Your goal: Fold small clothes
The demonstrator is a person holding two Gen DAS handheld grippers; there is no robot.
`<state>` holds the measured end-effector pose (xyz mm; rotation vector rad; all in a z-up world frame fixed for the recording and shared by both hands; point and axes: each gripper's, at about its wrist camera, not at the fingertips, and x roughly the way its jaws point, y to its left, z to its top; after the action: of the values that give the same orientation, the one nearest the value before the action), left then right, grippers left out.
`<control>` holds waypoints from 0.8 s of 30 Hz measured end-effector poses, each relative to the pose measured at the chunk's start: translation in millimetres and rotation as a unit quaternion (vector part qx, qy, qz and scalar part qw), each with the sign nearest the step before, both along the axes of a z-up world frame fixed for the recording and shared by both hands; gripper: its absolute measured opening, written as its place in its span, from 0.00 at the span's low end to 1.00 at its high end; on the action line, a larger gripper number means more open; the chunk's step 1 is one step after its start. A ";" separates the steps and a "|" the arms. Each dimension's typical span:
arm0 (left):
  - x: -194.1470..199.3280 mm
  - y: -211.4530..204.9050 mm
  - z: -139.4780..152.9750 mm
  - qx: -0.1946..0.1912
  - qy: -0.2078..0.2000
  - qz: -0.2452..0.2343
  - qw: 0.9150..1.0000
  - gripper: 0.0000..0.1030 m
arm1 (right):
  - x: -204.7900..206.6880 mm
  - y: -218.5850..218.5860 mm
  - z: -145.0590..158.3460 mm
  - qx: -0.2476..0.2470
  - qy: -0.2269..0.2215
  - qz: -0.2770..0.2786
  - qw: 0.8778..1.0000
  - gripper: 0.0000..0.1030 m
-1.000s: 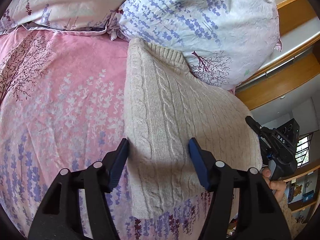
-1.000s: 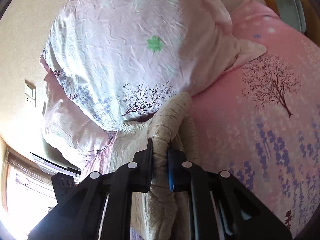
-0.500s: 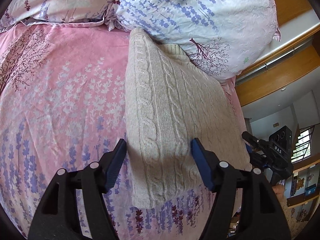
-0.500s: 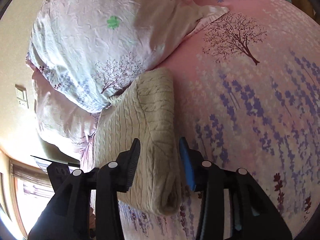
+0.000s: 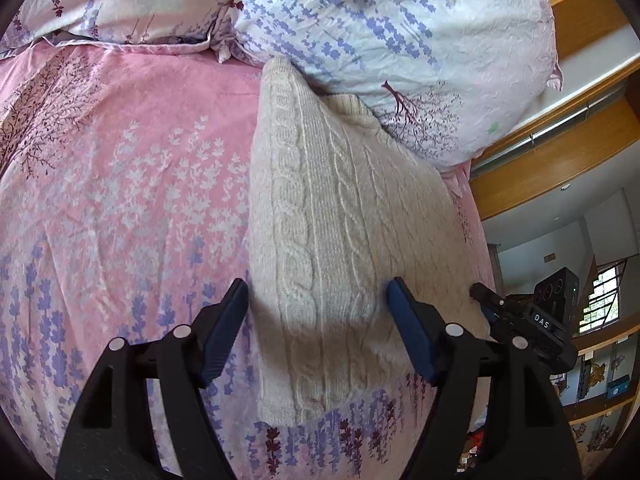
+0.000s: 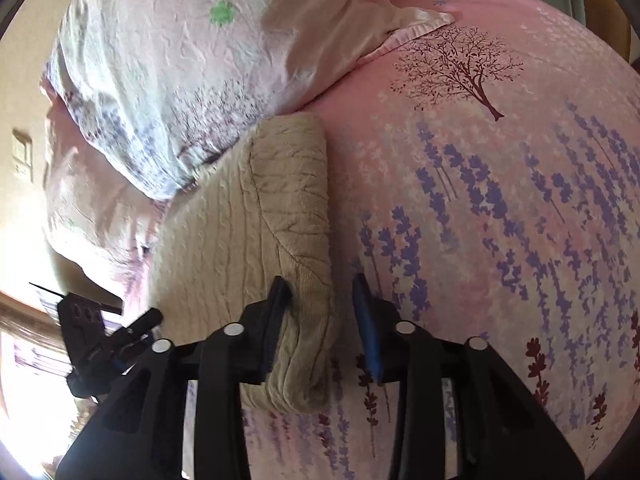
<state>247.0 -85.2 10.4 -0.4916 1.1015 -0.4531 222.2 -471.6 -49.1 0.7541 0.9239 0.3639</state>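
Note:
A beige cable-knit sweater [image 5: 332, 232] lies folded on the pink flowered bedsheet [image 5: 120, 200], its far end against a pillow. My left gripper [image 5: 318, 316] is open and empty, its jaws spread above the sweater's near part. The sweater also shows in the right wrist view [image 6: 256, 232], with its thick folded edge on the right. My right gripper [image 6: 322, 304] is open, its jaws on either side of that folded edge without pinching it. The right gripper also shows at the right edge of the left wrist view [image 5: 528, 320].
A white pillow with purple flowers [image 5: 400, 40] and a pale pink pillow [image 5: 120, 0] lie at the head of the bed. A wooden window frame [image 5: 560, 168] stands to the right. The bed's edge runs just past the sweater.
My right gripper has opened and let go of the sweater's folded edge, which now lies flat on the bed. Both grippers have drawn back a little.

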 end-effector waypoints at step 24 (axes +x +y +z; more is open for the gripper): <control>41.5 16.2 -5.2 -0.081 0.032 0.032 0.996 0.35 | 45.2 38.7 -6.8 0.068 0.017 0.070 0.995 0.32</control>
<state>288.5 -69.0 5.2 -0.6860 1.1118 -0.4759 267.4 -432.9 -55.9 0.8234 0.9939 0.5420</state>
